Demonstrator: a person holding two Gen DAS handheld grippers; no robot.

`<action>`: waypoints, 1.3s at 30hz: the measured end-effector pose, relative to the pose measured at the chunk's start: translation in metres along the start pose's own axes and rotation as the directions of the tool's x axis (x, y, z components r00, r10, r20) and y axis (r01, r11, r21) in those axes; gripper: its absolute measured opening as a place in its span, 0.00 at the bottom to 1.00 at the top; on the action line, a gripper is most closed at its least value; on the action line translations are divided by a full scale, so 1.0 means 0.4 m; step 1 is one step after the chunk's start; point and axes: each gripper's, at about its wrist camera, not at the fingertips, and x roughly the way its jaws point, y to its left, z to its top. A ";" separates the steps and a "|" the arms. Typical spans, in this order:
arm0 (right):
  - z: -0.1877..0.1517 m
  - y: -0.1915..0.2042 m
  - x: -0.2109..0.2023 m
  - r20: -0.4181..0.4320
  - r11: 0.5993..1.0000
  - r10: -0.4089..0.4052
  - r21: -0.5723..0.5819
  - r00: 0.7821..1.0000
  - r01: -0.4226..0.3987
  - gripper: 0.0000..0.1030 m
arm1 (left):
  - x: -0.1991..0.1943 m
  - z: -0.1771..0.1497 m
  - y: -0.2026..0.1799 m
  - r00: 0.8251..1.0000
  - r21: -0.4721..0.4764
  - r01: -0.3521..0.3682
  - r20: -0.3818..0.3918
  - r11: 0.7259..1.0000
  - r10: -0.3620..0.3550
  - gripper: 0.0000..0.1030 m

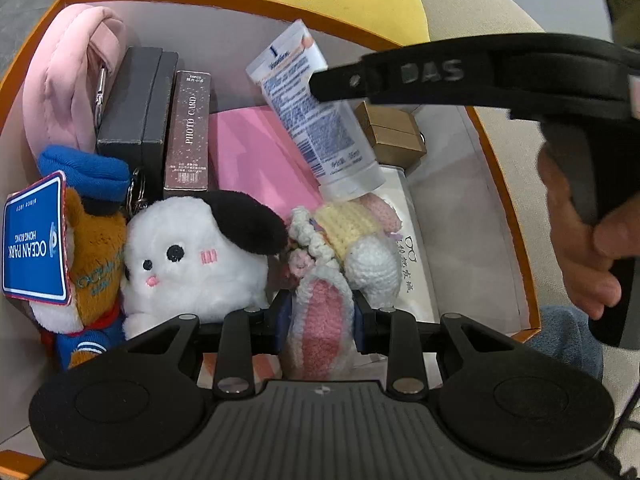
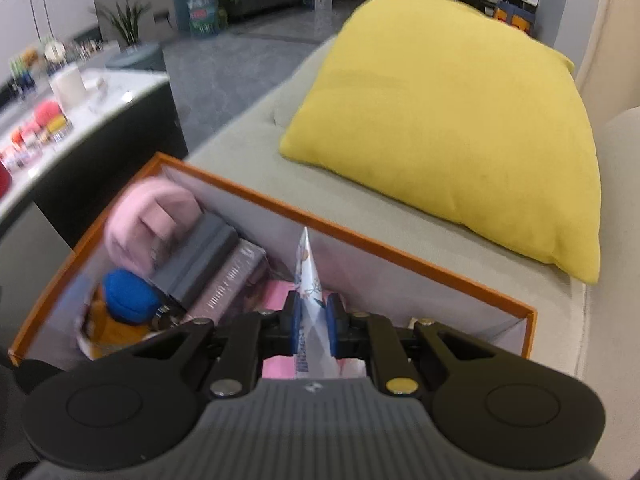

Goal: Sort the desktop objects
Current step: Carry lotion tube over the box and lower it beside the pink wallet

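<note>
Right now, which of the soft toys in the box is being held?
The crocheted bunny, pinched by its pink-lined ear in the left fingers. The white puppy plush and brown Ocean Park plush lie untouched.

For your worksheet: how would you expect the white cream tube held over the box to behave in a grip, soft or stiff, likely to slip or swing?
The tube probably squashes: in the right wrist view its flat end pinches thin between the right gripper jaws. Its glossy plastic may slip. Hanging cap-down over the orange box, it could swing.

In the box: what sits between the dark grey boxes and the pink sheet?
In the left wrist view, a brown PHOTO CARD box stands upright between the dark grey boxes and the pink sheet, close against the grey boxes.
</note>
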 end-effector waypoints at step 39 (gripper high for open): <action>0.063 0.033 -0.043 -0.229 0.970 -0.159 -0.219 0.960 0.108 0.08 | -0.013 -0.001 -0.013 1.000 0.009 -0.005 0.010 1.000 0.005 0.34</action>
